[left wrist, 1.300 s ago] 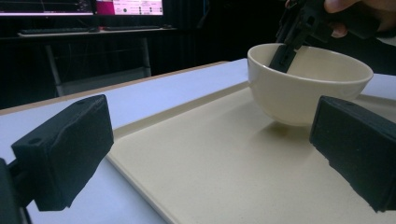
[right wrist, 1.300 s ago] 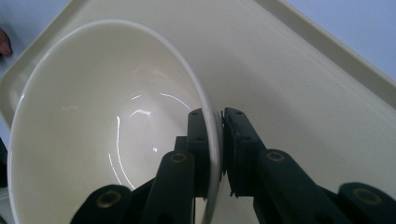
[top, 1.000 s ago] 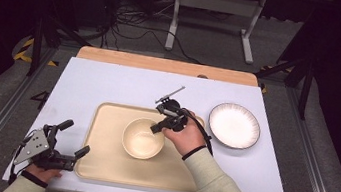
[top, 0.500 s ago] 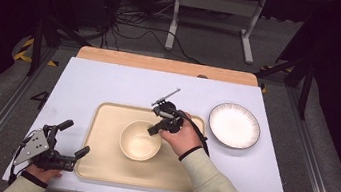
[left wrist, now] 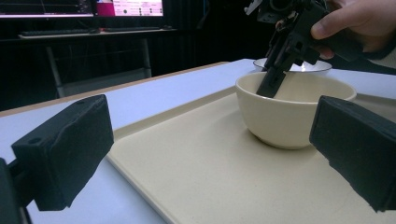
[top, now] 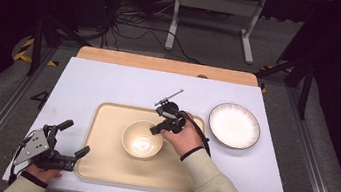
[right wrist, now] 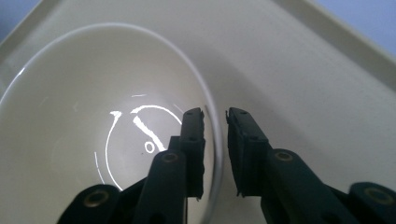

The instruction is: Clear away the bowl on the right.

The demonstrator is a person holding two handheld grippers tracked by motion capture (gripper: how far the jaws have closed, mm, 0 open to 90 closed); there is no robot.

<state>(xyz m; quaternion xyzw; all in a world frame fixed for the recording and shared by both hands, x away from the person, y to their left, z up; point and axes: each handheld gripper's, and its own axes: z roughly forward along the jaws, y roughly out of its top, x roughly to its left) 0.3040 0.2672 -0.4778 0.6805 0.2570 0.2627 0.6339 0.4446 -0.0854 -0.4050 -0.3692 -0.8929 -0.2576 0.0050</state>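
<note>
A cream bowl (top: 142,140) stands upright in the middle of a beige tray (top: 103,167). My right gripper (top: 156,128) points down at the bowl's right rim. In the right gripper view its jaws straddle that rim (right wrist: 215,116), one inside the bowl (right wrist: 93,116) and one outside over the tray (right wrist: 303,93). The jaws have just been opening, and a thin gap shows on each side of the rim. My left gripper (top: 76,137) rests open at the table's front left, by the tray's left edge, facing the bowl (left wrist: 280,121) with nothing between its jaws.
A white plate with a dark rim (top: 234,125) lies on the white tabletop to the right of the tray. A wooden strip (top: 163,64) runs along the table's far edge. Beyond it are cables and a metal stand on the floor.
The right hand has barely shifted at the bowl's rim. The bowl stays in the same spot on the tray. The left gripper has not moved.
</note>
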